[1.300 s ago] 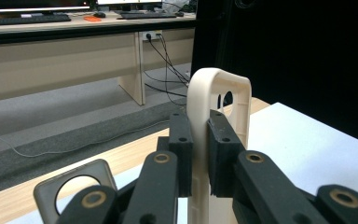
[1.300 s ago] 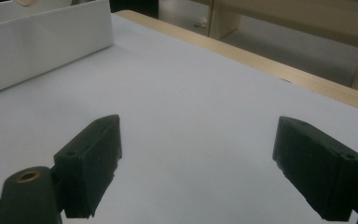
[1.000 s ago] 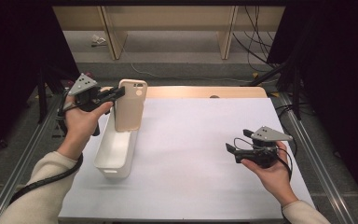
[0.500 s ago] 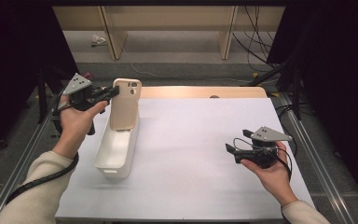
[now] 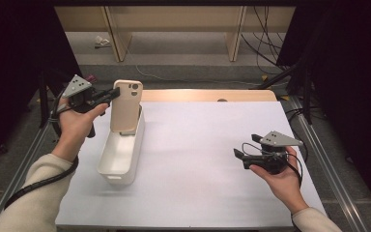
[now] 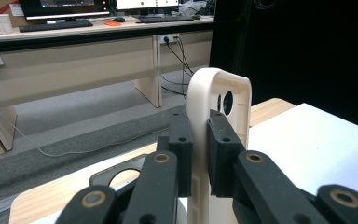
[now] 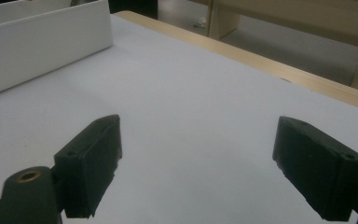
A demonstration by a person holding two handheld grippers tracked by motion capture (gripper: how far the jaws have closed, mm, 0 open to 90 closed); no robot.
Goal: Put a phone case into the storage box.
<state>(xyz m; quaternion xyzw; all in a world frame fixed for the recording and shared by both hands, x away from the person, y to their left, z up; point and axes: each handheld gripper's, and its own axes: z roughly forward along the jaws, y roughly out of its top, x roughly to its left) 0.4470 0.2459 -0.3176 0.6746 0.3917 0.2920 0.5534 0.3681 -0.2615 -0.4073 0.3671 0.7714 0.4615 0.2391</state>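
Case (image 5: 126, 105): beige, upright, lens cutout up | your left jaws clamp its edge, right jaws wide | bin (image 5: 121, 157) beneath; surface (image 5: 198, 145) bare to the right

A cream-beige plastic phone case (image 5: 126, 104) with dark camera holes is showing against a plain white rectangular plastic bin (image 5: 121, 154). A pale, unpatterned white sheet (image 5: 198, 159) is covering a light tan wooden table (image 5: 207, 95). Both black two-jaw grippers (image 5: 112, 94) (image 5: 244, 153) are wearing grey three-cornered plates, and cream sleeves (image 5: 34, 193) are showing below.

phone case (image 5: 126, 104): 1 | white bin (image 5: 121, 154): 1 | grippers: 2 — left gripper (image 5: 112, 94), right gripper (image 5: 239, 154)
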